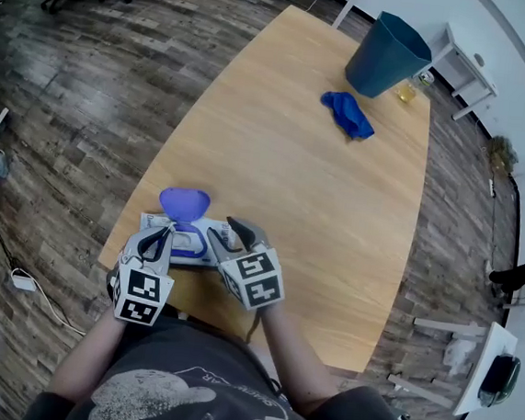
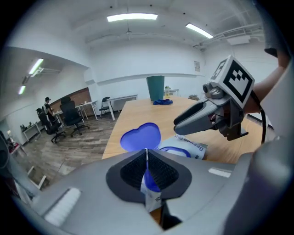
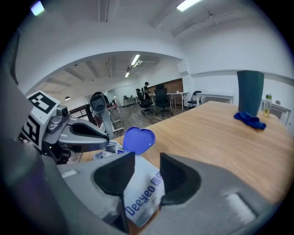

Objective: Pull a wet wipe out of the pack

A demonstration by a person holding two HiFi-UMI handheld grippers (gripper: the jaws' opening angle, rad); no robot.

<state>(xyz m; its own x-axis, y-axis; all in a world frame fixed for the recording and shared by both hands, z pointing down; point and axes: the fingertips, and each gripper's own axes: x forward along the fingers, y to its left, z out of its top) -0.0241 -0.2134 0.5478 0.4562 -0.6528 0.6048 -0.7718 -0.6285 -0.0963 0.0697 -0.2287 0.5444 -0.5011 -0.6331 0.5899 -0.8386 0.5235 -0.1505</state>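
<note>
Head view: pack (image 1: 188,241) lies at the near edge of the counter (image 1: 320,192), blue lid (image 1: 184,202) flipped up. Left tool (image 1: 155,240) is over the pack's opening, right tool (image 1: 226,236) at its right end.

Left gripper view: left tool is clenched on a thin white sliver, apparently the wipe (image 2: 147,155), barely drawn out.

Right gripper view: right tool grasps the white printed pack. The pull itself remains.

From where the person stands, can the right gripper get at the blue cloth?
Probably not: the cloth lies at the table's far end by the bin, and the right gripper is at the near edge, jaws on the pack. Nothing lies between.
</note>
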